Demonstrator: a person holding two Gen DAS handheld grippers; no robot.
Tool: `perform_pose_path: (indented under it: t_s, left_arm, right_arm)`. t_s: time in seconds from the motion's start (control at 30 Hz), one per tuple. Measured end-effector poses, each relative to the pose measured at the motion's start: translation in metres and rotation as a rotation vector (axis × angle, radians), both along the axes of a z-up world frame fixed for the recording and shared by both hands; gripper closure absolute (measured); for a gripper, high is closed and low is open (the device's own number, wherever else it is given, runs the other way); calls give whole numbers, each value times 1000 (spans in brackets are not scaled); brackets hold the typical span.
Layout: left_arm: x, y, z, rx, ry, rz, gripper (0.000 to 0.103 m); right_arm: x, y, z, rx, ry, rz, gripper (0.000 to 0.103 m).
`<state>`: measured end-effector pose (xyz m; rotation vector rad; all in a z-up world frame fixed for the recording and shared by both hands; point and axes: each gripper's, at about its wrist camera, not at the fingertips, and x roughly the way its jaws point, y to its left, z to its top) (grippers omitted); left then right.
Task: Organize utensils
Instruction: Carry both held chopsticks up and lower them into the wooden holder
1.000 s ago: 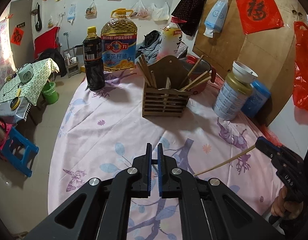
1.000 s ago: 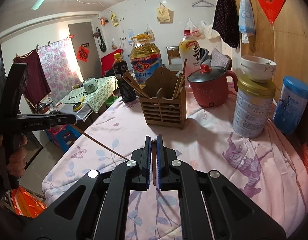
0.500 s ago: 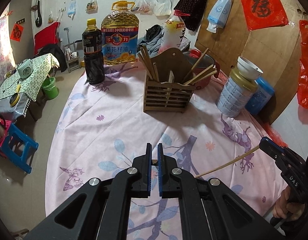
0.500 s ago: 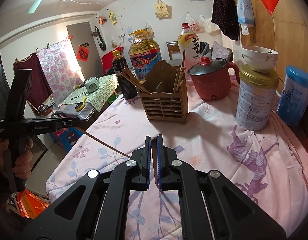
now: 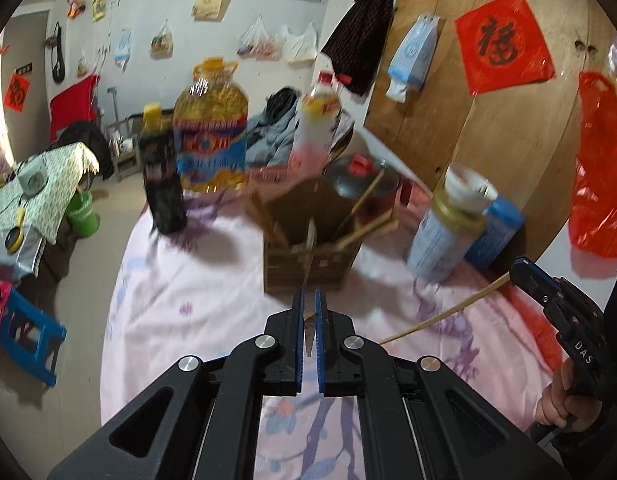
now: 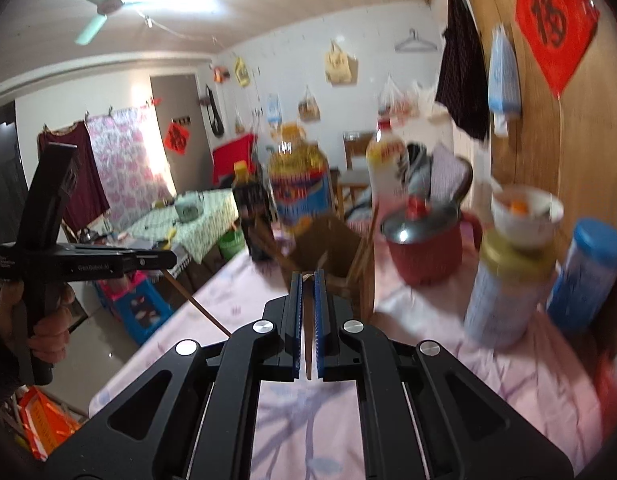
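A wooden slatted utensil holder (image 5: 310,268) with several chopsticks stands mid-table; it also shows in the right wrist view (image 6: 328,256). My left gripper (image 5: 308,300) is shut on a chopstick (image 5: 308,338) seen end-on between its blue pads. My right gripper (image 6: 307,280) is shut on another chopstick (image 6: 308,344). In the left wrist view the right gripper (image 5: 556,300) holds its chopstick (image 5: 444,314) slanting down to the left. In the right wrist view the left gripper (image 6: 108,264) holds its chopstick (image 6: 200,308) slanting down to the right. Both grippers are above the table, short of the holder.
A dark sauce bottle (image 5: 162,176), a big oil jug (image 5: 210,128) and a white bottle (image 5: 314,128) stand behind the holder. A red pot (image 6: 424,240), a tin topped by a bowl (image 6: 504,280) and a blue can (image 6: 584,272) stand at right by the wooden wall.
Both grippers have risen and moved forward toward the holder, each still gripping its chopstick. The views are now blurred by motion.
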<state>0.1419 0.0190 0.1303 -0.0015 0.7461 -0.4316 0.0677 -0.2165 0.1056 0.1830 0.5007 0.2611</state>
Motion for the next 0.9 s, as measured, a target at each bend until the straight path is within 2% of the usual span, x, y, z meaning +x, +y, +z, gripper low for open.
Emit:
perform_pose_path:
  t_s: [0.27,0.47,0.67,0.9]
  left_arm:
    - [29,-15,59,-4,-114,-10,98]
    - [57,-29,81,-12,-170,-5,98]
    - [89,-40,76,1,-178,12,98]
    - [130,-46,45,16,-122,17,98]
  right_arm:
    - [31,-3,47,-10,-116,-16,96]
    - [57,-5,56,-16,-149,-32,96]
    - [82,-5,53,-14,-149,-40,97]
    - [119,1,32,-30,-111,-34,96]
